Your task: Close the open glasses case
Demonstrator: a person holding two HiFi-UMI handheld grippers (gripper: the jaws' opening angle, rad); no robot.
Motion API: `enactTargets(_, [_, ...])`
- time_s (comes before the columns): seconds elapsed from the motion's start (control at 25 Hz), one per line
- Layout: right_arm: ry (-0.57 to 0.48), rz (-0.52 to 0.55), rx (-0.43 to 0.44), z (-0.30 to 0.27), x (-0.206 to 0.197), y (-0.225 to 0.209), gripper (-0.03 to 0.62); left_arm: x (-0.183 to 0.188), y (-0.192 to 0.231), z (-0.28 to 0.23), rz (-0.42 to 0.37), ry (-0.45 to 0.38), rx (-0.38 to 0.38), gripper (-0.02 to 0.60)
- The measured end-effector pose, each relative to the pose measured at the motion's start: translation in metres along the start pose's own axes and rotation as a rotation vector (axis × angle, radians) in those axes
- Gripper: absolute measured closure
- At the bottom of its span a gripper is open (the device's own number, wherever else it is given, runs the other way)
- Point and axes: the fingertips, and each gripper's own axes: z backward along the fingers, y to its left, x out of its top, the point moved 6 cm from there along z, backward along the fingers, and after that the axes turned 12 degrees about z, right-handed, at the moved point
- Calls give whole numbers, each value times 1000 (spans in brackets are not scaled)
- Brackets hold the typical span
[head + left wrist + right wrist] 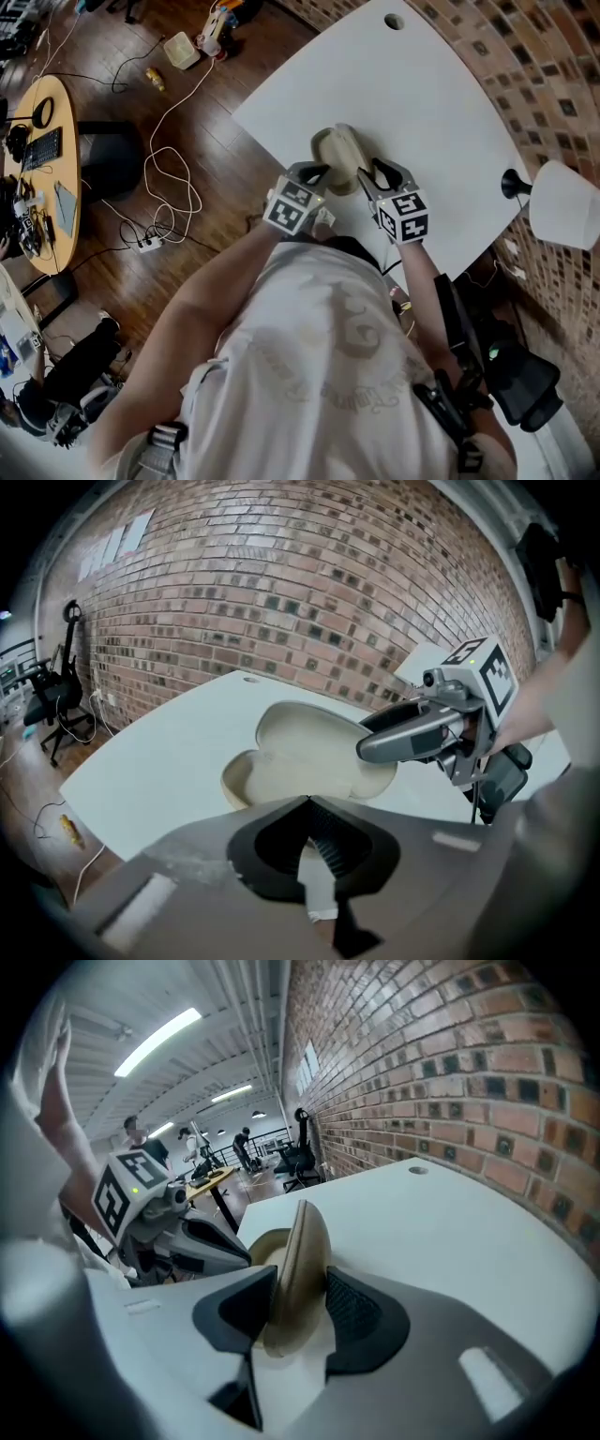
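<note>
A beige glasses case (339,150) lies open near the front edge of the white table (422,112). Its lid (300,1260) stands raised on edge. My right gripper (373,174) comes in from the right, and in the right gripper view (298,1312) both pads sit against the lid's faces. The left gripper (315,174) is at the case's left side. In its own view the jaws (314,846) stand a little apart, with only a strip of table showing between them. The case's base (251,780) lies just beyond their tips, and the right gripper (375,744) reaches over the lid's rim.
A white lamp (562,202) stands at the table's right edge, with a brick wall (281,583) behind. A cable hole (394,21) is at the far end. On the floor to the left are cables, a power strip (147,246) and a round wooden desk (52,159).
</note>
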Motion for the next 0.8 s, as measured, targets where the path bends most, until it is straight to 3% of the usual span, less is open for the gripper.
enactTargets(0.36, [103,350,-63,-10,20,46,418,-1,7,12,4,-41,-16,577])
enactTargets(0.52, [136,476,-95,-12,23,58,415,-10,19,32,48,-64,11,577])
enactTargets(0.64, [142,537,-97,-13,23,70,404,-17,30,49,93,-80,37,577])
enactTargets(0.8, [139,546,-100,-14,23,79,398,-11,34,64,88,-108,35,577])
